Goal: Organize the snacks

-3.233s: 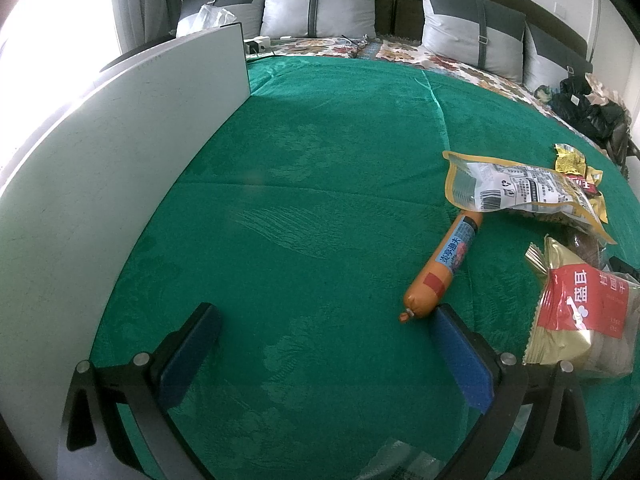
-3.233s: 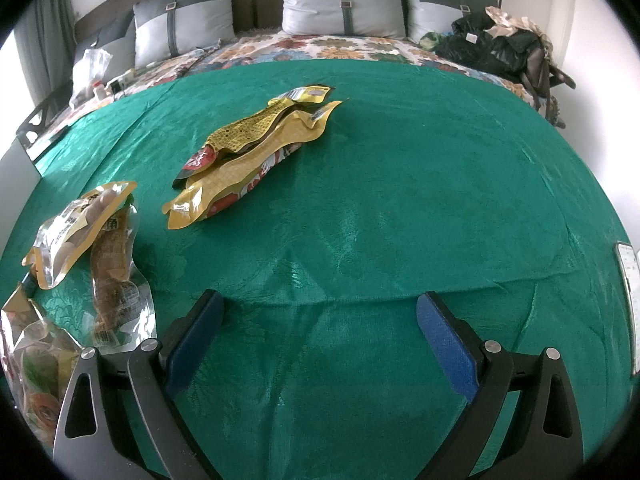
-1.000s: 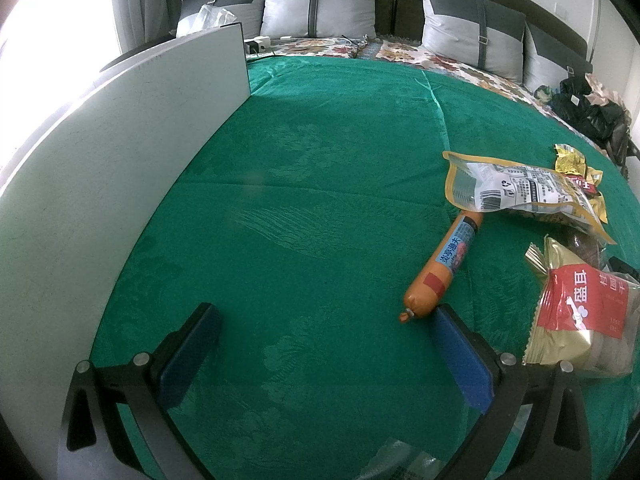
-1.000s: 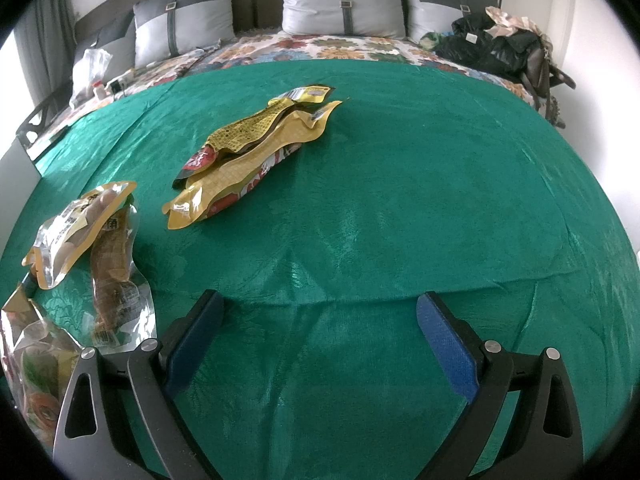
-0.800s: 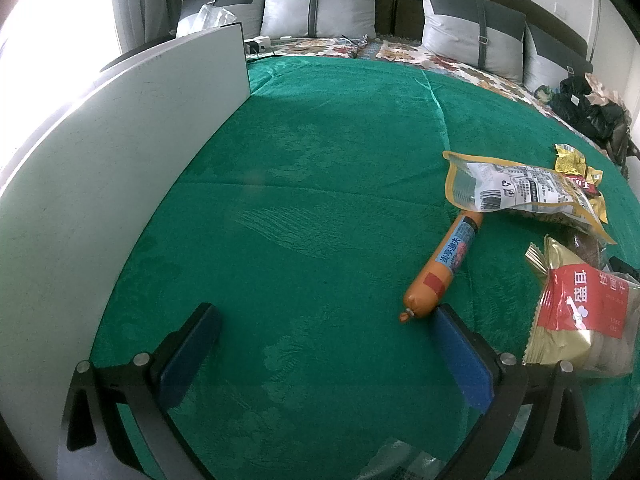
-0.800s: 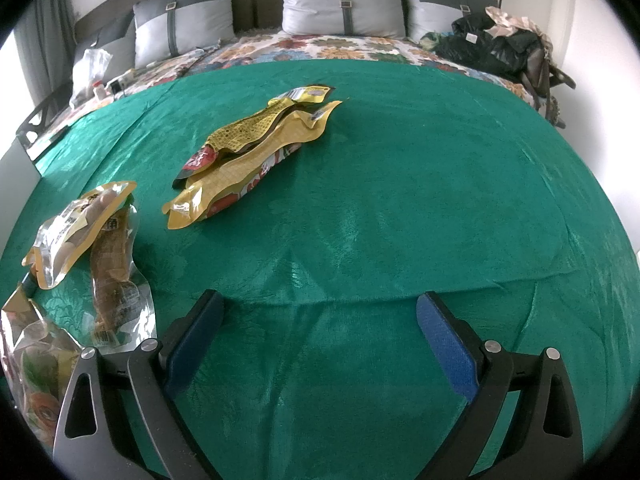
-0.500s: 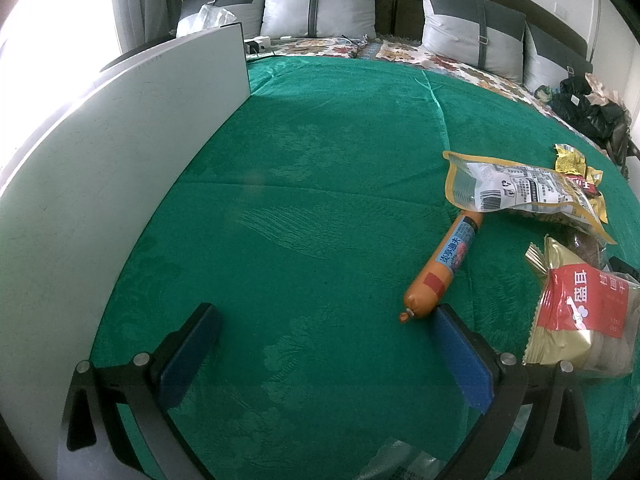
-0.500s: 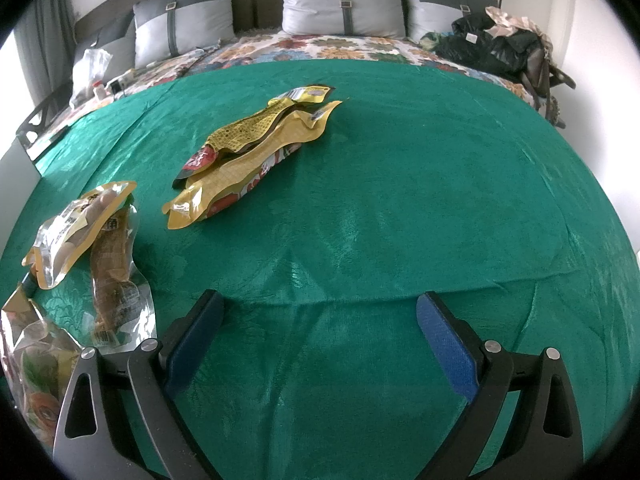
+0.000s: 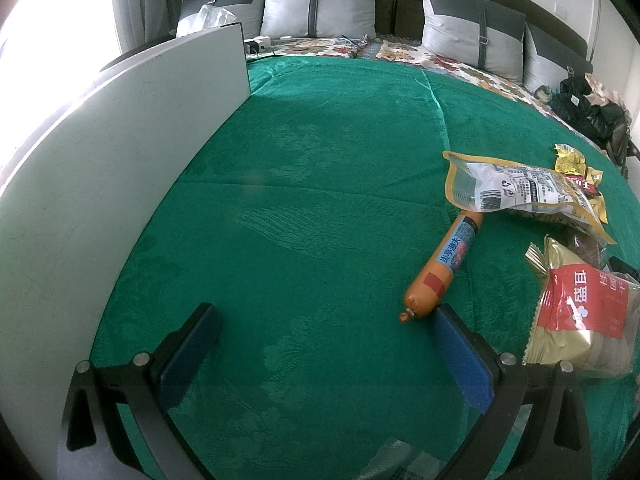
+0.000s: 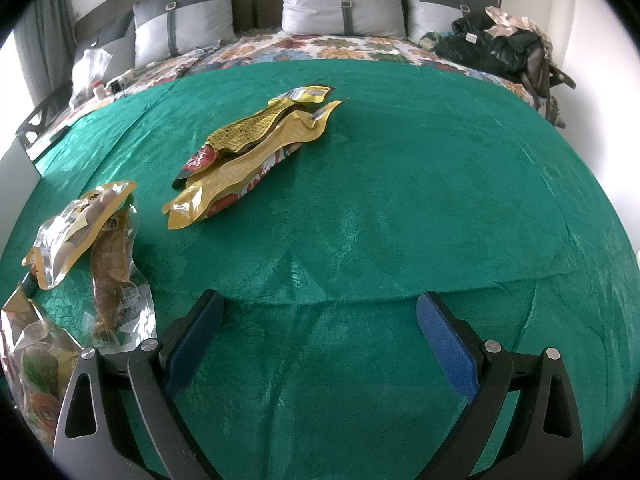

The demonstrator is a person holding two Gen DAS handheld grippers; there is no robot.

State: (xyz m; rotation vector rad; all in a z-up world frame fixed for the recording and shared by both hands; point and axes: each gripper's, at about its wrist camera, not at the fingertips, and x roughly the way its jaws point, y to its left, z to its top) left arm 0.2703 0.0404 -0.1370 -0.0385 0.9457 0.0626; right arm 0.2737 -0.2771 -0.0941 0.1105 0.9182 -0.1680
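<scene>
Up front in the left wrist view, the left gripper (image 9: 326,330) hangs low over a green bedspread (image 9: 320,184) with its jaws spread wide and nothing between them. An orange sausage stick (image 9: 442,268) lies just ahead of the right finger, its clipped near end almost at the blue pad (image 9: 460,354), though whether they touch cannot be told. The sausage's far end tucks under the edge of a pale printed pouch (image 9: 520,192). A red and gold packet (image 9: 580,312) lies just right of the gripper. A white board (image 9: 100,168) stands along the left side of the spread. Grey pillows (image 9: 320,4) line the headboard.

Over in the right wrist view, the right gripper (image 10: 320,332) is likewise wide open and empty above bare green cloth. Two yellow pouches (image 10: 256,140) lie overlapped well ahead of it, toward the left. Nearer on the left, a clear-fronted yellow pouch (image 10: 76,224) rests partly on a clear wrapped snack (image 10: 116,280), which lies just beside the left finger. At the lower left edge a crinkled packet (image 10: 32,360) shows only in part. Dark clothes (image 10: 500,44) are heaped at the far right.
</scene>
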